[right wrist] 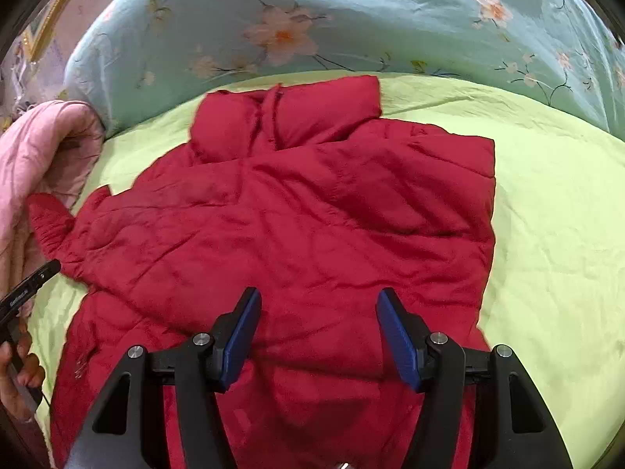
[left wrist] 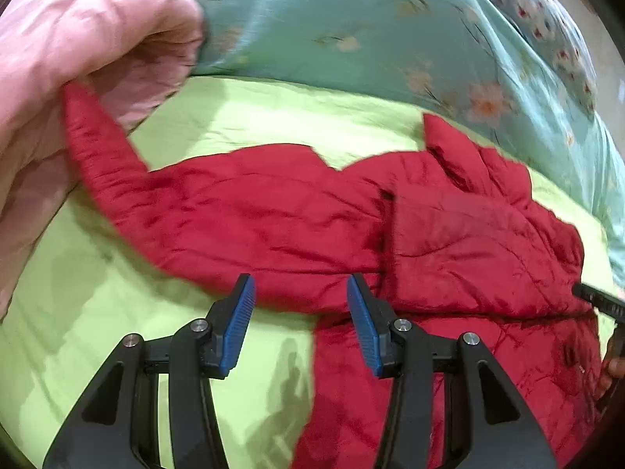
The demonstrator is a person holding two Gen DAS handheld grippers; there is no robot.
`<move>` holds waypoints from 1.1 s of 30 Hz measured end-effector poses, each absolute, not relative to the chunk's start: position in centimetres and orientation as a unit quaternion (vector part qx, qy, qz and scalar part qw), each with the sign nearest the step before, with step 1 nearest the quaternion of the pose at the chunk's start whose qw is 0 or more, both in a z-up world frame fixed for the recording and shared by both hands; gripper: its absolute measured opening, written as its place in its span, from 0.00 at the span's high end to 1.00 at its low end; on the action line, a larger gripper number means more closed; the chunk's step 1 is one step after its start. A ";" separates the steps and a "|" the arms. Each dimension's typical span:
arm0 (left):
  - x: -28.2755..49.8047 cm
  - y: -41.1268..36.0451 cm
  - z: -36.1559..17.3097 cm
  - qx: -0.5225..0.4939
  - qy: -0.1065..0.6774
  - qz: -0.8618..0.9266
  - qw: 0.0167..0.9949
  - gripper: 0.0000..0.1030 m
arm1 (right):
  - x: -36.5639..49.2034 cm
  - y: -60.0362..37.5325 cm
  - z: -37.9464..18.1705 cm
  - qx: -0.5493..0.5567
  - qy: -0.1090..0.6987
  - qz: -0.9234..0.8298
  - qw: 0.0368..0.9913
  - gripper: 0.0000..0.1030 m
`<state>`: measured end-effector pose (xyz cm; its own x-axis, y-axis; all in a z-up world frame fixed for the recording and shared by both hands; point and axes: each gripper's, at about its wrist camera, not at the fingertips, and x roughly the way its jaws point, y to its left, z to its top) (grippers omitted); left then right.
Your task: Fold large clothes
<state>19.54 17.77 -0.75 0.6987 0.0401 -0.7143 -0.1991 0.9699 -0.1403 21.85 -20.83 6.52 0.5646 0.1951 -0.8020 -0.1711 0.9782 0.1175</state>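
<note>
A red padded jacket (left wrist: 293,215) lies spread on a lime-green bed sheet (left wrist: 97,312). One sleeve (left wrist: 97,148) reaches left, and its cuff touches a pink blanket. A side panel (left wrist: 468,242) is folded over the body. My left gripper (left wrist: 300,293) hovers open over the jacket's near edge with nothing between its blue pads. In the right wrist view the jacket (right wrist: 312,203) fills the middle, with its collar (right wrist: 285,117) at the far end. My right gripper (right wrist: 320,305) stands open above the lower body of the jacket and holds nothing.
A teal flowered duvet (right wrist: 351,19) is heaped along the back of the bed. A bunched pink blanket (left wrist: 78,39) lies at the left. Bare green sheet (right wrist: 554,234) shows to the right of the jacket. A person's hand (right wrist: 19,363) shows at the left edge.
</note>
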 end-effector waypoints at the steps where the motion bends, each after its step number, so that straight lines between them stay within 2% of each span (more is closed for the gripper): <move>1: 19.0 18.4 -0.6 -0.111 0.378 0.071 0.916 0.54 | 21.4 -20.6 6.6 0.013 0.453 0.108 0.885 0.38; 18: 18.2 28.3 -0.8 -0.227 0.350 0.151 0.896 0.45 | 16.7 -20.0 7.1 0.036 0.454 0.159 0.876 0.35; 33: 23.0 36.2 -2.3 -0.292 0.352 0.198 0.867 0.45 | 15.8 -18.4 6.4 0.031 0.472 0.184 0.861 0.34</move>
<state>23.04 36.24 -2.28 0.6745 0.1370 -0.7255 -0.5481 0.7513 -0.3676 15.75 -18.45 6.39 0.4861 0.3454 -0.8027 -0.2872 0.9307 0.2265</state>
